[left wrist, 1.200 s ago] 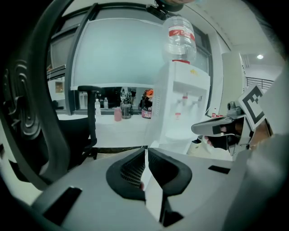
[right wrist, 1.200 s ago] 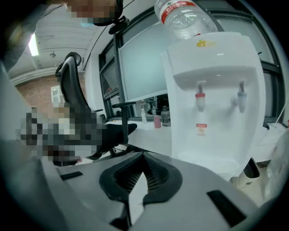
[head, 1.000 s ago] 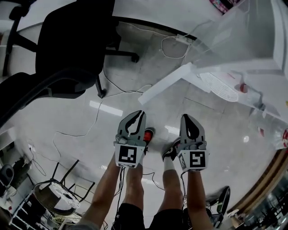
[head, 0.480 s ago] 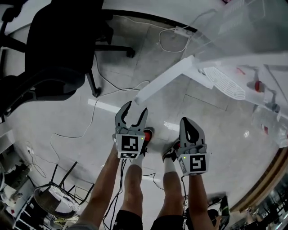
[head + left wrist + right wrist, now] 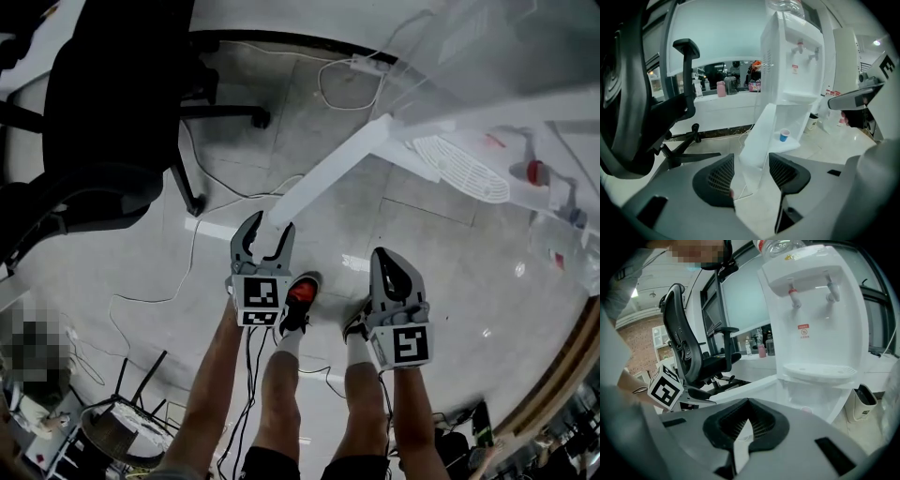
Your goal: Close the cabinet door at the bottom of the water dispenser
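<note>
Over at ten o'clock in the head view, a black office chair (image 5: 112, 103) stands on the pale tiled floor (image 5: 450, 244). Just right of it, near the middle, the left tongs (image 5: 267, 228) point toward twelve o'clock. Their jaws have just been opening and now stand wide apart. The free end of the white cabinet door (image 5: 333, 169) reaches right to their tips. In the left gripper view that door is seen edge-on in the gap between the two pads, which do not appear to press on it. The door is swung well out, running from the tongs up toward two o'clock, where it meets the base of the water dispenser (image 5: 506, 84). A small blue cup (image 5: 784, 135) sits in the opened cabinet behind it. Below the tongs, at six o'clock, are the person's shoes (image 5: 298, 298). Right of centre the right tongs (image 5: 386, 255) also aim toward twelve o'clock, jaws closed together with nothing between them, well apart from the door. At two o'clock the dispenser's round drip tray (image 5: 459, 169) juts out under its taps.
</note>
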### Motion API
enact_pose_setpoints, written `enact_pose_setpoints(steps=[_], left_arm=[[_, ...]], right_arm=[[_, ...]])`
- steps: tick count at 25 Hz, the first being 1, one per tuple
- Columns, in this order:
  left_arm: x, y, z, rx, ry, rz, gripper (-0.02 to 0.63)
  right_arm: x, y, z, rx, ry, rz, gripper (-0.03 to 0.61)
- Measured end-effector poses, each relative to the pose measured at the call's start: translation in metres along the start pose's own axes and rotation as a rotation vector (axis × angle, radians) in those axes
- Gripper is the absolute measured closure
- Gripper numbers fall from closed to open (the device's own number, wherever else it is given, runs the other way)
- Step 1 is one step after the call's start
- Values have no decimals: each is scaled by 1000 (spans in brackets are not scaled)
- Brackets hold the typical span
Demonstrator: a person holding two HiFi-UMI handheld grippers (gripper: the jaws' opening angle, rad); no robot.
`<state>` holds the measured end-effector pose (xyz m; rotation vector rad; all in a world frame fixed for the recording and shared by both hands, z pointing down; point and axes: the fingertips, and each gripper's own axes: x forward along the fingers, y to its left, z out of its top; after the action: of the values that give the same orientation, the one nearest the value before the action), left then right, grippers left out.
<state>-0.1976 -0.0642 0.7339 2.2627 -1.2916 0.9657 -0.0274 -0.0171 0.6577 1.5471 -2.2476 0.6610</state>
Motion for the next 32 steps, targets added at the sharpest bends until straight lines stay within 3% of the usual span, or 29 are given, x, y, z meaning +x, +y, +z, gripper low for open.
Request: enact_pose_setpoints(steps=[4,9,14,32], left_arm=[[2,-2,4,13,-12,8,405],[0,-9,2,19,-13,16,410],[-6,-23,-3,26,-7,-2,417],[-22,-116,-14,67,5,-145,431]], right_arm=[[-6,-9,-5,8,4,-16,566],[-19,-18,-18,30,34,-43,566],[-31,-23,-18,41,-8,-64,566],[-84,-44,-48,117,-5,-138,566]])
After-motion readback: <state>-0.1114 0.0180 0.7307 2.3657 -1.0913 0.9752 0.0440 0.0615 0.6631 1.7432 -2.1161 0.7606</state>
